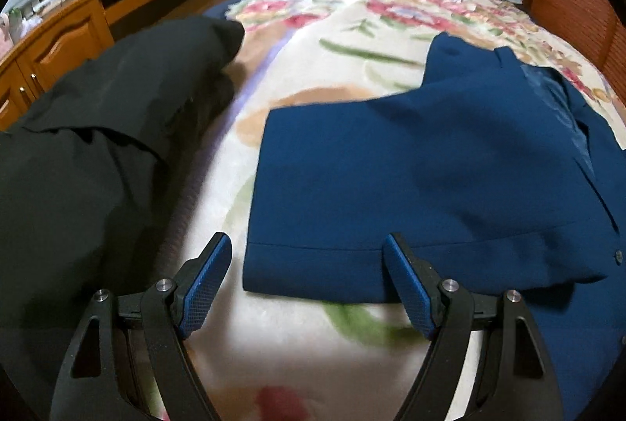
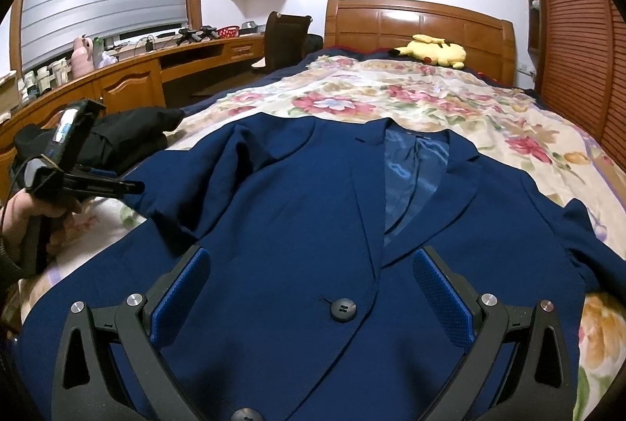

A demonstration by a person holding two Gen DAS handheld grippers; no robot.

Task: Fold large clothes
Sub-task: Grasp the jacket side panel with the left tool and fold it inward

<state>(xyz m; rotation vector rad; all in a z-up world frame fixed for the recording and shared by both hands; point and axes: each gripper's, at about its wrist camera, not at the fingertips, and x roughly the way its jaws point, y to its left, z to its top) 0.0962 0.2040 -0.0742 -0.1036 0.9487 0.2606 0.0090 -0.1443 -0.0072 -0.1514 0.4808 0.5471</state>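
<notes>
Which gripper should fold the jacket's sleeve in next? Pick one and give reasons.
Left, probably. The left gripper hovers open at the cuff end of the blue jacket's sleeve, which lies spread on the bedspread. The right gripper is open over the buttoned front, away from either sleeve.

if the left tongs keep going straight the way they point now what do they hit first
Most likely the hem of the blue jacket lying on the flowered blanket. The open left tongs already frame its near corner. Depth is unclear, so they might meet the blanket just before it. The black garment lies off to the side.
</notes>
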